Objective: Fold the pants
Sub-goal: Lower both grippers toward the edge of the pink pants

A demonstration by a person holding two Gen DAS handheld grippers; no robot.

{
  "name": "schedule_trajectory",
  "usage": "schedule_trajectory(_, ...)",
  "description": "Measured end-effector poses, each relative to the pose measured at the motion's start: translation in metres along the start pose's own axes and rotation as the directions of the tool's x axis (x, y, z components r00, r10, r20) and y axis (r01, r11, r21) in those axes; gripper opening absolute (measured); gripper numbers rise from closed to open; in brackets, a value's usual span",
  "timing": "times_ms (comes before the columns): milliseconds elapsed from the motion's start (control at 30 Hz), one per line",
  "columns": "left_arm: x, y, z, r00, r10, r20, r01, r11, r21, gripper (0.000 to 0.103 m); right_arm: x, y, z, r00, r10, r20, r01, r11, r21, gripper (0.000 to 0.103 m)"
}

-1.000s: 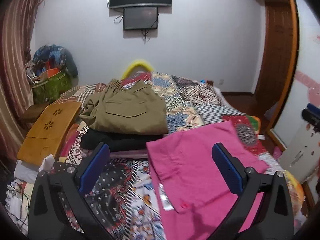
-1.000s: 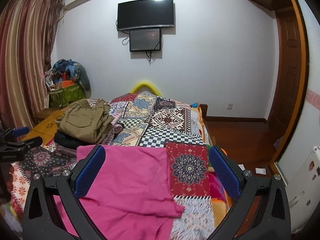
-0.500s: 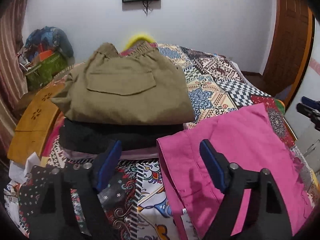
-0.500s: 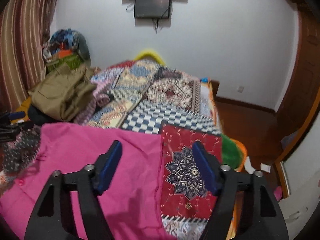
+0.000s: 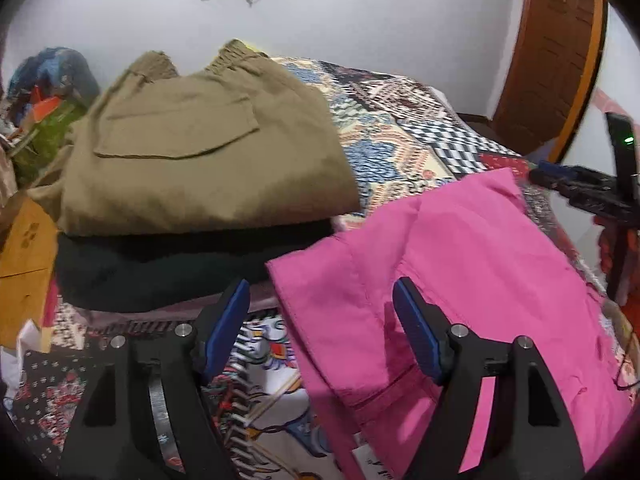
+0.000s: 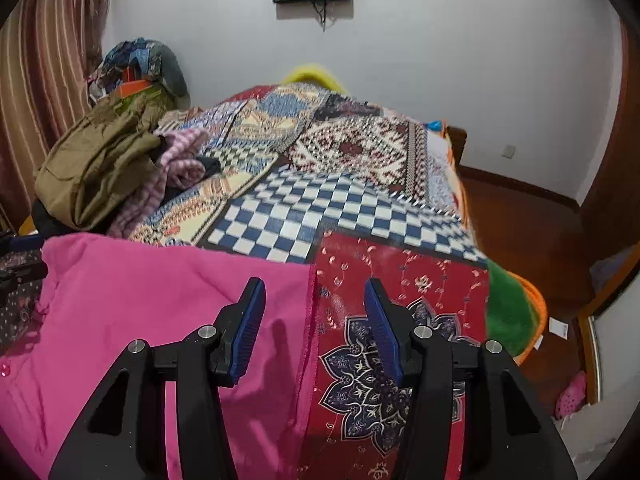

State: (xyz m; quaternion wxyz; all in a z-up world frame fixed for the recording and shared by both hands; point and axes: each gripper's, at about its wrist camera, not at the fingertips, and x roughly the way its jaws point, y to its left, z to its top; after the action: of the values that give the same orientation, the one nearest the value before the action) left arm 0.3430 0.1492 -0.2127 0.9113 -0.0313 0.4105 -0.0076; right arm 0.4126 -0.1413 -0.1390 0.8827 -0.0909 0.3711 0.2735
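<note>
The pink pants (image 5: 460, 272) lie flat on the patterned bedspread (image 6: 340, 208). Left gripper (image 5: 320, 312) and right gripper (image 6: 314, 312) hover spread, empty, straddling opposite edges. The fabric looks light and limp; pinch both hems together.

Pink pants (image 5: 460, 280) lie flat on patterned bedspread (image 6: 340, 208), unfolded.

Both tools are dropping closer to the bed than a second ago, the left tool (image 5: 321, 305) now straddling the near left edge of the pink pants (image 5: 460, 280) and the right tool (image 6: 314, 304) straddling their right edge. Their blue pads (image 6: 249, 326) are standing nearer together than before, though a gap remains. The folded khaki pants (image 5: 200, 152) are looming larger in the left view.
</note>
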Motion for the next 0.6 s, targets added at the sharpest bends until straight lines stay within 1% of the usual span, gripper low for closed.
schedule_trajectory(100, 0.007, -0.004, 0.002, 0.999, -0.052, -0.012, 0.052, 0.999, 0.003, 0.075, 0.012, -0.004, -0.001, 0.999, 0.041, -0.030, -0.041, 0.999, 0.008, 0.049)
schedule_trajectory(200, 0.014, -0.006, 0.004, 0.998, -0.065, -0.027, 0.065, 0.998, 0.003, 0.075, 0.022, -0.003, -0.003, 0.996, 0.063, -0.061, -0.063, 0.998, 0.009, 0.049)
schedule_trajectory(267, 0.018, -0.006, 0.005, 0.996, -0.083, -0.035, 0.082, 0.997, -0.008, 0.075, 0.025, -0.002, -0.005, 0.995, 0.076, -0.068, -0.075, 0.997, 0.006, 0.049)
schedule_trajectory(367, 0.020, -0.005, 0.007, 0.994, -0.101, -0.036, 0.100, 0.995, -0.030, 0.074, 0.029, -0.001, -0.006, 0.993, 0.091, -0.074, -0.091, 0.996, 0.002, 0.055)
schedule_trajectory(500, 0.023, -0.002, 0.009, 0.994, -0.100, -0.037, 0.099, 0.994, -0.045, 0.064, 0.034, -0.002, -0.006, 0.992, 0.101, -0.071, -0.101, 0.995, 0.006, 0.056)
schedule_trajectory(567, 0.024, -0.002, 0.009, 0.993, -0.108, -0.042, 0.106, 0.993, -0.050, 0.054, 0.036, -0.002, -0.005, 0.993, 0.104, -0.063, -0.104, 0.995, 0.002, 0.056)
schedule_trajectory(600, 0.026, -0.002, 0.009, 0.993, -0.108, -0.047, 0.106, 0.993, -0.050, 0.044, 0.037, -0.001, -0.005, 0.992, 0.106, -0.063, -0.106, 0.994, 0.001, 0.056)
